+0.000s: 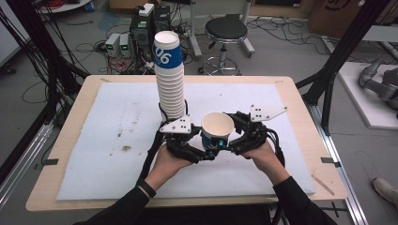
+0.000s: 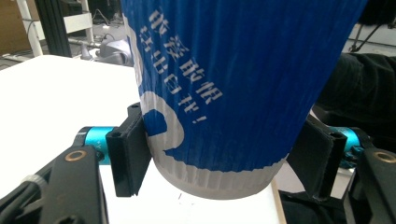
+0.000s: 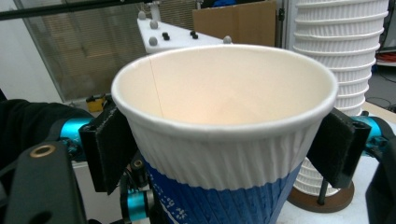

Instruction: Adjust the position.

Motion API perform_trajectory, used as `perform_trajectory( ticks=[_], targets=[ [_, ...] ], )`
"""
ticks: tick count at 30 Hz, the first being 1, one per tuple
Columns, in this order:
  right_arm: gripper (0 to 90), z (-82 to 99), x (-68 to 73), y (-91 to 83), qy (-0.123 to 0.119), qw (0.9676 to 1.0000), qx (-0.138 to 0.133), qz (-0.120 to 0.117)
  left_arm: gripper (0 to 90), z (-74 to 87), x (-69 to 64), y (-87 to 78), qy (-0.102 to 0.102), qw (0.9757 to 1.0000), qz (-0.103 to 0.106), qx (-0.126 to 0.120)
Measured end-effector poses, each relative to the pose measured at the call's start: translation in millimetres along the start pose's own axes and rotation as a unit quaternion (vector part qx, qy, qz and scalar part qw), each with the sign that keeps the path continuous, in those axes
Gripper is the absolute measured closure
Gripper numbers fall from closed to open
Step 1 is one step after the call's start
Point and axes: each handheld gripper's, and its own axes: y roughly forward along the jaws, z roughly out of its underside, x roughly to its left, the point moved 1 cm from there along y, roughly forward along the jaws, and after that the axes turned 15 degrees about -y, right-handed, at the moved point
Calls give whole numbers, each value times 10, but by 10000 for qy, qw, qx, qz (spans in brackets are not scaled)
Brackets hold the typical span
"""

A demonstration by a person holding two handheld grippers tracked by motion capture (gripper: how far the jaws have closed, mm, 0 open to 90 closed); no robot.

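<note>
A blue and white paper cup (image 1: pixel 217 127) stands upright between my two grippers at the middle of the table. My left gripper (image 1: pixel 207 151) is shut on the cup's lower blue part (image 2: pixel 224 84), with both pads pressed against its sides. My right gripper (image 1: pixel 233 136) reaches in from the right at the cup's white ribbed top (image 3: pixel 224 154). Its jaws stand on either side of the rim, open, with the pads close to the wall but not squeezing it. The cup is empty inside. Just behind it rises a tall stack of the same cups (image 1: pixel 169 79) on a round stand (image 3: pixel 322 198).
A white mat (image 1: pixel 117 140) with a few dark stains covers the wooden table (image 1: pixel 70 122). Black frame posts (image 1: pixel 328 84) stand at both sides. Beyond the far edge are a stool (image 1: pixel 226 30) and cabled electronics (image 1: pixel 141 28) on the floor.
</note>
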Motion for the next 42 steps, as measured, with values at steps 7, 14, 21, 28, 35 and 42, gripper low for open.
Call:
perform_trajectory(
  ticks=[7, 14, 21, 28, 35, 42],
  targets=[
    [186, 3, -3, -1, 47, 10000, -12, -38, 298, 18, 14, 1, 28, 10000, 26, -31],
    [202, 6, -12, 2, 110, 9999, -53, -39, 298, 23, 23, 4, 21, 10000, 43, -30],
    [236, -7, -22, -33, 0, 10000, -90, -10, 196, 14, -7, -25, 128, 9997, -176, 85],
    [238, -4, -41, -89, -61, 9999, 3, 80, 167, -52, -17, -189, 167, 9989, -429, -6],
    [237, 21, -78, -175, -64, 9997, 68, 225, 167, -83, -17, -480, 174, 9974, -692, -79],
    [237, 46, -125, -281, -58, 9992, 77, 400, 167, -53, 33, -737, 203, 9944, -1018, -190]
  ],
)
